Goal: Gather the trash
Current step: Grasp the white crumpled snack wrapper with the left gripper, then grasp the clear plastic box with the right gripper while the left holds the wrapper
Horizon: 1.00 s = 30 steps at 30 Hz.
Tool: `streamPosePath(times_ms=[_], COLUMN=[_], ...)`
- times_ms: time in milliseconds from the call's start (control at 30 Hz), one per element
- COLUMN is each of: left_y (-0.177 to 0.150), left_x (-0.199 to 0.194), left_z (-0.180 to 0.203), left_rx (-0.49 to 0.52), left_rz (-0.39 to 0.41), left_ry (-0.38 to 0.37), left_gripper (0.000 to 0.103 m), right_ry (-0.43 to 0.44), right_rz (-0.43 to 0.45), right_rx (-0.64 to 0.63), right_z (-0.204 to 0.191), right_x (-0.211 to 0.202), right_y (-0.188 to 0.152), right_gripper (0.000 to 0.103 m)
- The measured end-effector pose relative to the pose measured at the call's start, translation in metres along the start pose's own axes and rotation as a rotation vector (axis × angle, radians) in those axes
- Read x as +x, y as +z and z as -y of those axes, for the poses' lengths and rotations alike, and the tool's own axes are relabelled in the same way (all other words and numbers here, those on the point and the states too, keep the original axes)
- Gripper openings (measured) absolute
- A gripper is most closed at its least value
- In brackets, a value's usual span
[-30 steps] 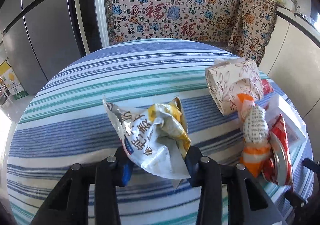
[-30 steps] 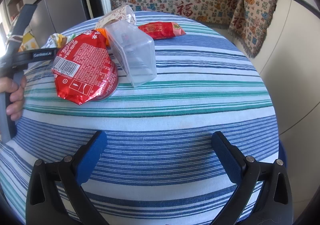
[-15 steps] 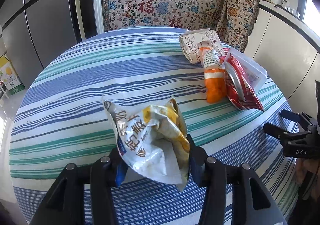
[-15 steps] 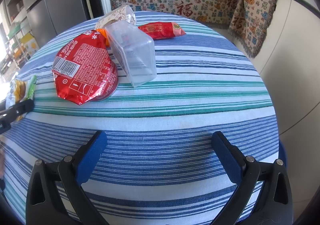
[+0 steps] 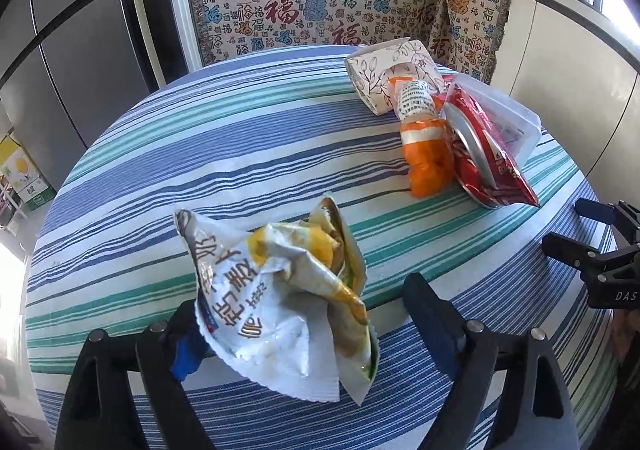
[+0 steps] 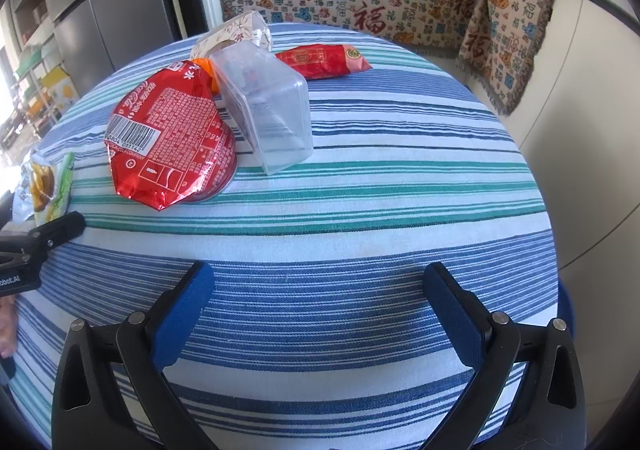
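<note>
Between left gripper [image 5: 304, 326], crinkled foil wrapper [image 5: 276, 302]

snack bag [image 5: 280, 306]: crinkled glossy foil | tablecloth [image 6: 360, 210]: woven cloth | box [image 6: 268, 106]: clear plastic

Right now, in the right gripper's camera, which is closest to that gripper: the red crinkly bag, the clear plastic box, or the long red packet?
From the right gripper:
1. Red crinkly bag, front left.
2. Clear plastic box, just behind it, near the middle.
3. Long red packet, farthest, near the table's back edge.
</note>
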<state>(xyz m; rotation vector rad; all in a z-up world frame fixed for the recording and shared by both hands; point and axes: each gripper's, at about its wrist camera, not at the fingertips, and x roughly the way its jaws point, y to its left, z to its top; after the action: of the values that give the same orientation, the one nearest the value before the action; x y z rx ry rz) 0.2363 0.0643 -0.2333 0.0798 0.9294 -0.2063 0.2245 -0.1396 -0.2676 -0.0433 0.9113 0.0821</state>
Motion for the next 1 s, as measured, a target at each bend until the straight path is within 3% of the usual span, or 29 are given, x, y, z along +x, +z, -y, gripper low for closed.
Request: streamPosePath(times_ms=[133,200,333,533,567,600,733,933,1000], left_y=[0.001,0.001,0.001,0.001,0.001,0.001,0.001,0.001,0.000], left_x=[0.001,0.001,0.001,0.001,0.001,0.001,0.001,0.001,0.001], left_z=[0.000,0.000,0.000,-0.001,-0.001,-0.001,-0.001,-0.001,-0.002], left_rx=[-0.001,-0.001,-0.002,-0.002,-0.002,-0.002,-0.002,0.000,0.000], left_rz=[0.000,0.000,0.000,0.000,0.001,0.001,0.001,0.001,0.002], left_ry=[-0.001,-0.001,0.001,0.000,0.000,-0.001,-0.001,-0.002,-0.002], left_gripper=[0.090,0.090,0.091,0.091,0.091,0.091,0.091,0.091,0.091], right_ry=[0.043,0.024,0.040,0.079,0.095,0.118,0.144,0.420,0.474], right_rz=[-0.016,-0.018,0.044,0.037,0.033,0.013,-0.003,-0.089,-0.128], right_rx=[-0.090,-0.124,-0.222,-0.324,-0.301,-0.274,-0.131,0.269,0.392], right_z=[0.003,0.004,-0.011,-0.036,-0.033,-0.030,-0.005,0.052,0.071], right_x=[0.008,0.010,0.005,0.018,0.018,0.017,0.004,-0.022,-0.023], right_y=[0.012,0.025,0.059,0.087,0.090,0.091,0.078,0.022,0.003], right_gripper=[0.102,0.101,0.101,0.080,0.051,0.039,0.038,0.036,0.035])
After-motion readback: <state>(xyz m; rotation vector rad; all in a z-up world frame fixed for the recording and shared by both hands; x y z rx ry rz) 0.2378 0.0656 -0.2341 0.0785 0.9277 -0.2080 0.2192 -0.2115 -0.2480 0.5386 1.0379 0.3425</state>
